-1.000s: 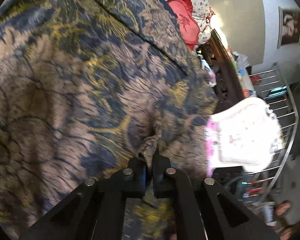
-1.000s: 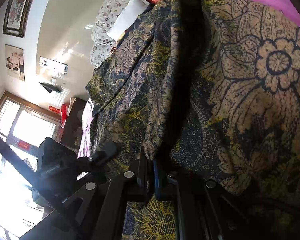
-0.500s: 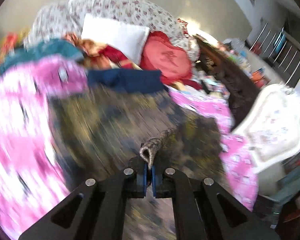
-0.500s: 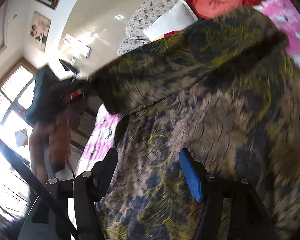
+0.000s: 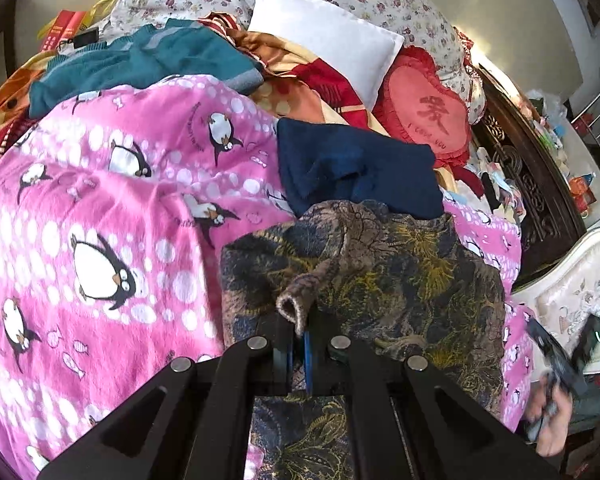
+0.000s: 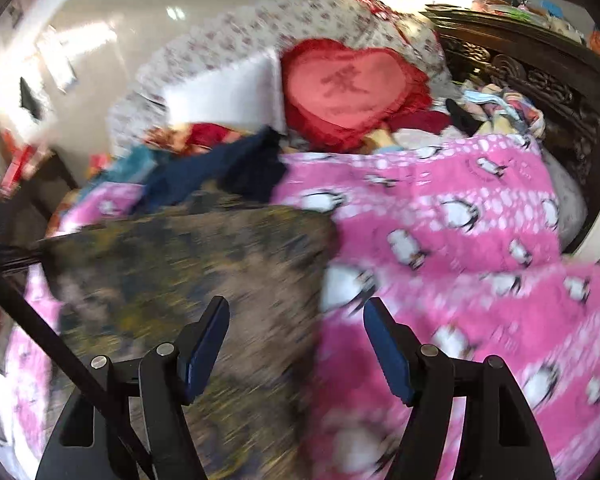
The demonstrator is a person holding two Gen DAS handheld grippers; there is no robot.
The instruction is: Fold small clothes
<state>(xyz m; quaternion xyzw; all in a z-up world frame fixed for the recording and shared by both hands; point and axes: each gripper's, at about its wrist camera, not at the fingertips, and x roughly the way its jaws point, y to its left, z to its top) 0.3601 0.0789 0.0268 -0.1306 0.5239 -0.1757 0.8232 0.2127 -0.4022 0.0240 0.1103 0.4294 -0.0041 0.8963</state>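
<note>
Left jaws are pinching a bunched corner of the patterned garment (image 5: 364,280), keeping it anchored on the pink penguin blanket (image 5: 99,208), while the right gripper (image 6: 295,344) is opening with nothing between its pads, leaving the fold lying flat

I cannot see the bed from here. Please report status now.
Left gripper shut on patterned garment. Right gripper opening, nothing between pads. Navy cloth lies at garment's far edge.
</note>
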